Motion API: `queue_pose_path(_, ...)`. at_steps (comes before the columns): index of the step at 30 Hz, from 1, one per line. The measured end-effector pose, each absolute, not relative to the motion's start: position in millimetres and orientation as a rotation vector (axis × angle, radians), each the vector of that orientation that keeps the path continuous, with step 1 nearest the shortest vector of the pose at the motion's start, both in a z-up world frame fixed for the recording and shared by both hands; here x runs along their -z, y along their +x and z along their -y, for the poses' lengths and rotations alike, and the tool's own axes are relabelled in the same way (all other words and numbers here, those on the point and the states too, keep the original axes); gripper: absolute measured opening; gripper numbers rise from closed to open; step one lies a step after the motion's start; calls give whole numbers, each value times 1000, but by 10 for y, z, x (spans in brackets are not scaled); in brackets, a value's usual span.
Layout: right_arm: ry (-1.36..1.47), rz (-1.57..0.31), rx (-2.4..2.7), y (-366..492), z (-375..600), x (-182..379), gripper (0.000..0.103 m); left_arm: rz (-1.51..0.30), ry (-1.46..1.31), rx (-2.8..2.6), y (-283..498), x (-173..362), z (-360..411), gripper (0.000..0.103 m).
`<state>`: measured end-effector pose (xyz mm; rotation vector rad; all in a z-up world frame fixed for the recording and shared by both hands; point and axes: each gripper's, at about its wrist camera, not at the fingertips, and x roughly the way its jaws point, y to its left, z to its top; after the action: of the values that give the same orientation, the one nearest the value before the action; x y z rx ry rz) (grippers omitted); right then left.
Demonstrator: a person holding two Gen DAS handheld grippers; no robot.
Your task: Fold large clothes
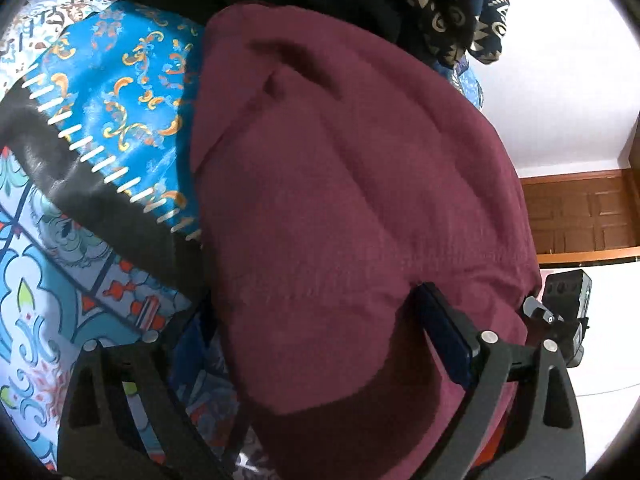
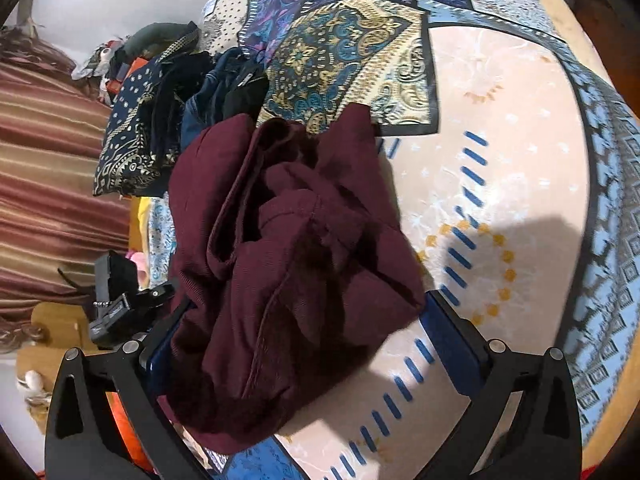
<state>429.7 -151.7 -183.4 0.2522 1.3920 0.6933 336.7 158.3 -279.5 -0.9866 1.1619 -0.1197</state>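
Right tool (image 2: pixel 308 344) spread wide, the maroon garment (image 2: pixel 288 264) bunched loosely between its jaws on the patterned bedspread (image 2: pixel 500 152), nothing pinched. Left tool (image 1: pixel 304 344): cloth drapes over it, grip unclear. Looks soft, floppy, thickish; take a hem edge. Farther back, dark clothes (image 2: pixel 160 120) piled.

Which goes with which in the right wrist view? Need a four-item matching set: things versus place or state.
1. crumpled maroon fabric garment
2. navy cloth with gold print
3. brown striped curtain
4. right gripper

A. far left edge of the view
B. jaws wide open
C. bunched on the bedspread between the gripper's fingers
D. heaped behind the maroon garment

Pairs: 1-C, 2-D, 3-A, 4-B
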Motion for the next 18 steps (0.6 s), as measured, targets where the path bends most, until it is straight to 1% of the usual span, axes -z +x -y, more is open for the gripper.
queue_pose_path(5, 267, -1380, -704, 4336, 1461, 1849, 103, -1151, -994, 135, 3414, 2812, -1558, 95)
queue_pose_path(7, 306, -1377, -706, 4342, 1496, 1868, 103, -1140, -981, 136, 3454, 2761, -1641, 90)
queue_pose_path(8, 316, -1372, -706, 4336, 1509, 1868, 99, -1127, -956, 135, 3442, 2713, -1614, 88)
queue_pose_path(9, 322, -1367, -707, 4321, 1522, 1861, 94, -1118, -932, 135, 3428, 2666, -1603, 84)
queue_pose_path(10, 326, -1360, -707, 4302, 1536, 1846, 91, -1109, -909, 135, 3410, 2606, -1618, 79)
queue_pose_path(11, 324, -1355, -704, 4287, 1561, 1826, 84, -1101, -895, 134, 3392, 2567, -1611, 77)
queue_pose_path(12, 326, -1349, -701, 4264, 1576, 1804, 75, -1093, -883, 132, 3376, 2522, -1609, 72)
queue_pose_path(13, 330, -1346, -699, 4248, 1593, 1785, 72, -1086, -874, 131, 3366, 2479, -1611, 69)
queue_pose_path(15, 337, -1338, -684, 4215, 1622, 1738, 60, -1062, -859, 133, 3333, 2356, -1624, 58)
queue_pose_path(16, 347, -1337, -673, 4202, 1632, 1718, 57, -1051, -852, 137, 3317, 2302, -1631, 53)
queue_pose_path(17, 355, -1339, -666, 4196, 1640, 1705, 53, -1032, -840, 144, 3292, 2209, -1626, 51)
queue_pose_path(18, 364, -1339, -659, 4184, 1640, 1690, 49, -1019, -828, 152, 3271, 2134, -1615, 46)
